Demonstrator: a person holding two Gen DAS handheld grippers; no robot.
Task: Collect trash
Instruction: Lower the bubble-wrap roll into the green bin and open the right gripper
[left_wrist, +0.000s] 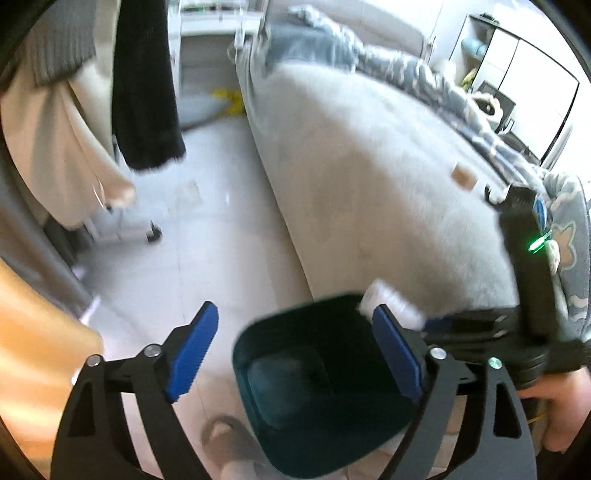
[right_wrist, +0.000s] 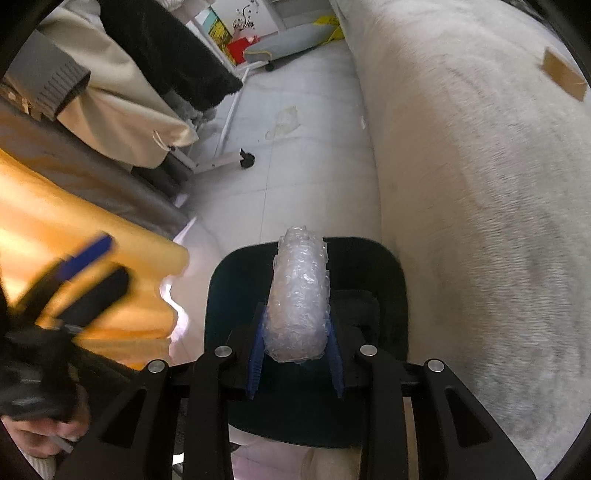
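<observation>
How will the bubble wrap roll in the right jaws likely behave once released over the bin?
The bubble wrap roll looks air-filled, so probably light and squashy. Its rounded, crinkly plastic surface may slip or roll. Held over the dark bin, it would likely drop in softly, though it might catch on the rim.

My bin (right_wrist: 384, 280) is dark teal, the wad (right_wrist: 299, 302) clear and bubbly, my pads (left_wrist: 194, 347) ribbed blue. Far right, a tan card (right_wrist: 563, 75) on the pale grey fleece (right_wrist: 480, 184) — left, an orange cloth (right_wrist: 74, 229).
</observation>
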